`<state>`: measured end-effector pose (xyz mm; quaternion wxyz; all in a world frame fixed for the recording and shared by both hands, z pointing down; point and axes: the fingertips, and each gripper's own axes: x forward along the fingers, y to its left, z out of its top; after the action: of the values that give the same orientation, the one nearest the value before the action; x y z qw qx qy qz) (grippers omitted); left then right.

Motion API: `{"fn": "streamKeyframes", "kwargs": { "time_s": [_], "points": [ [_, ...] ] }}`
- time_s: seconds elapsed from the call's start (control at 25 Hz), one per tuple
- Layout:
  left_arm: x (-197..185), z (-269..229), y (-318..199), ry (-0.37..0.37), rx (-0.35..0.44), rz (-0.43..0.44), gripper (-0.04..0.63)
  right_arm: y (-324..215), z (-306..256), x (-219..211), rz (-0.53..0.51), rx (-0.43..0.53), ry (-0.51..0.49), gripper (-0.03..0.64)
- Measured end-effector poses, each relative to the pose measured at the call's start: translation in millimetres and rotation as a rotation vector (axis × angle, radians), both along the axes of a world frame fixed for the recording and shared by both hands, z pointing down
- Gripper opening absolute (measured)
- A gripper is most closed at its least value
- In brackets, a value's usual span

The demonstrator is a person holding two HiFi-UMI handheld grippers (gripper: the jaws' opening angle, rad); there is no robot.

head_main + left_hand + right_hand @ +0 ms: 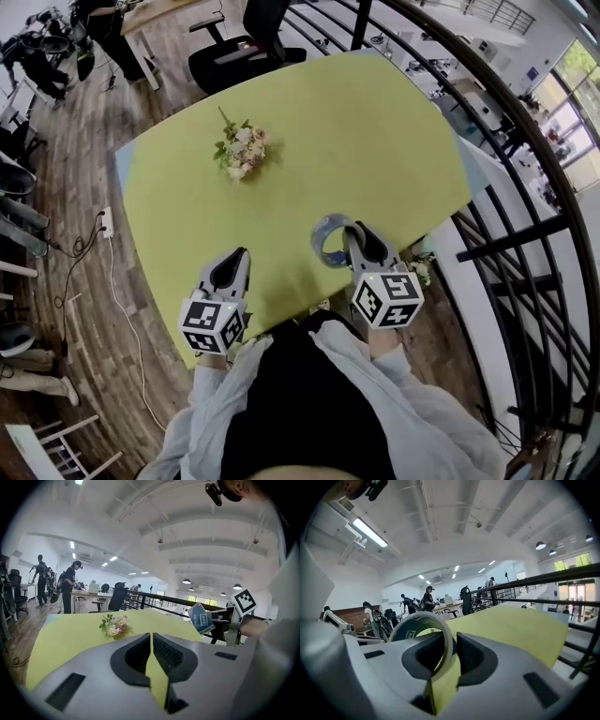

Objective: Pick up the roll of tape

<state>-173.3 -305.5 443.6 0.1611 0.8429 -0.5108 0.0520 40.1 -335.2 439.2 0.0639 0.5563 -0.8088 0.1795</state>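
The roll of tape [329, 239], a pale ring with a blue-green printed core, hangs above the yellow-green table [375, 141] near its front edge. My right gripper [351, 236] is shut on its rim. In the right gripper view the tape roll [423, 629] stands upright between the two jaws, which pinch its wall. My left gripper [230, 265] is at the left over the table's front edge, its jaws closed with nothing between them. The left gripper view shows that gripper [152, 645] shut, and the lifted tape roll [201, 618] at the right.
A small bunch of flowers [240, 151] lies on the table's left middle. A black railing [506, 187] runs along the right side. Office chairs [239, 52] stand beyond the far edge. People stand at desks [70, 590] in the background.
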Motion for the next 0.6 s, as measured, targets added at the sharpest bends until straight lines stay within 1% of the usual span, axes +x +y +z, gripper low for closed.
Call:
{"fn": "streamKeyframes", "kwargs": {
  "time_s": [0.28,0.48,0.6],
  "points": [
    [-3.4,-2.4,17.9,-0.008,0.024,0.029,0.031,38.8,-17.1,32.3,0.112,0.082,-0.086,0.083],
    [-3.0,2.4,26.4,0.005,0.023,0.042,0.031,57.1,-7.7,44.3,0.176,0.055,-0.196,0.078],
    [-1.2,5.6,28.6,0.011,0.023,0.054,0.031,61.0,-4.4,44.2,0.188,0.051,-0.197,0.077]
  ]
}}
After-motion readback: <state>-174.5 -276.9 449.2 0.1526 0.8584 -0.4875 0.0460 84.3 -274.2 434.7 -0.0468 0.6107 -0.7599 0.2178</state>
